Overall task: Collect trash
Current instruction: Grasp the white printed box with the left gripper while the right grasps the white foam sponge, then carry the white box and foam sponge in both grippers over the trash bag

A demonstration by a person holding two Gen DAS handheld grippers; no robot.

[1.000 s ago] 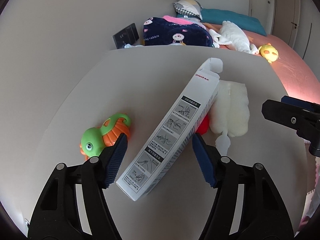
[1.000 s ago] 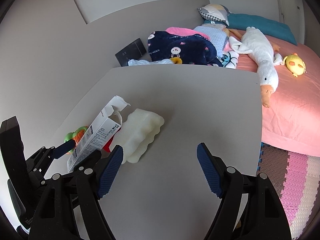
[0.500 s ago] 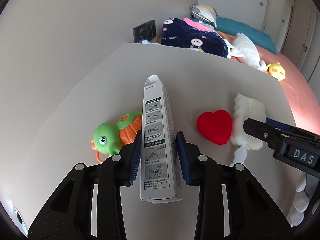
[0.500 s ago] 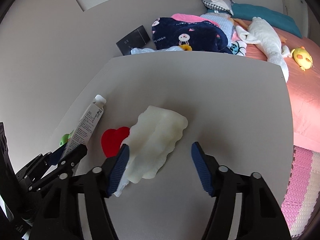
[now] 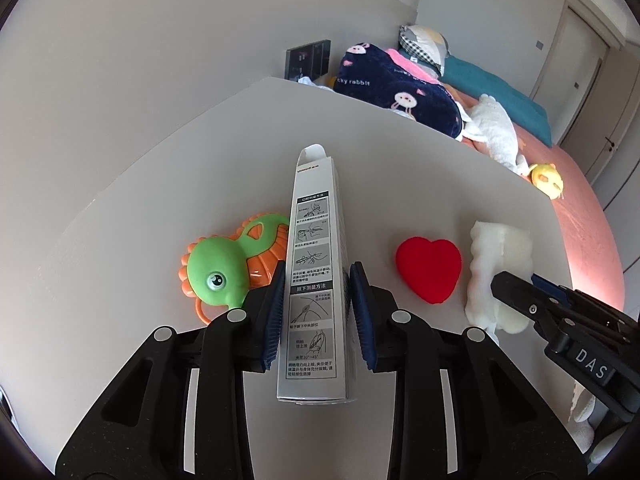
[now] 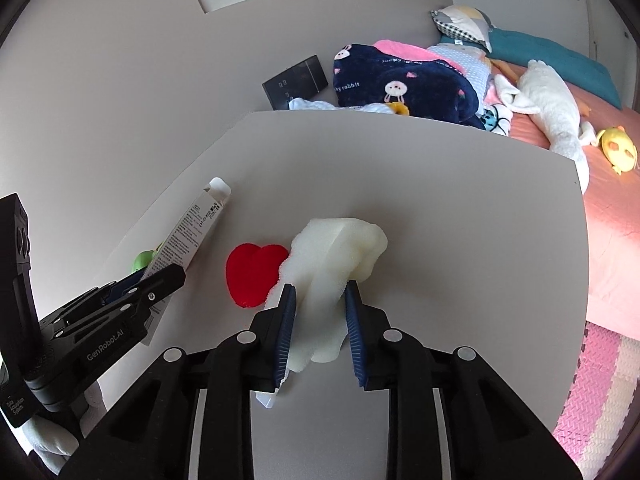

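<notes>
A long white cardboard box [image 5: 314, 248] with printed instructions lies on the white table [image 5: 400, 168], pointing away from me. My left gripper [image 5: 318, 276] is shut on it, both blue pads pressed to its sides. The box [image 6: 188, 232] and left gripper [image 6: 160, 276] also show in the right wrist view. To the right lies a cream piece of foam [image 6: 340, 244]. My right gripper [image 6: 320, 292] straddles its near end, jaws closing, and the pads pinch the foam narrower. In the left wrist view the foam [image 5: 500, 248] sits behind the right gripper [image 5: 516, 284].
A red heart [image 5: 429, 272] lies between box and foam. A green and orange turtle toy [image 5: 216, 272] sits left of the box, touching the left finger. Beyond the table's far edge is a bed [image 6: 608, 208] with blankets and plush toys. Pink floor mat [image 6: 592, 392] at right.
The left jaws closed onto the box, which swung from slanted to straight along the fingers, uncovering the red heart. The right gripper moved left over the foam and closed around it.
</notes>
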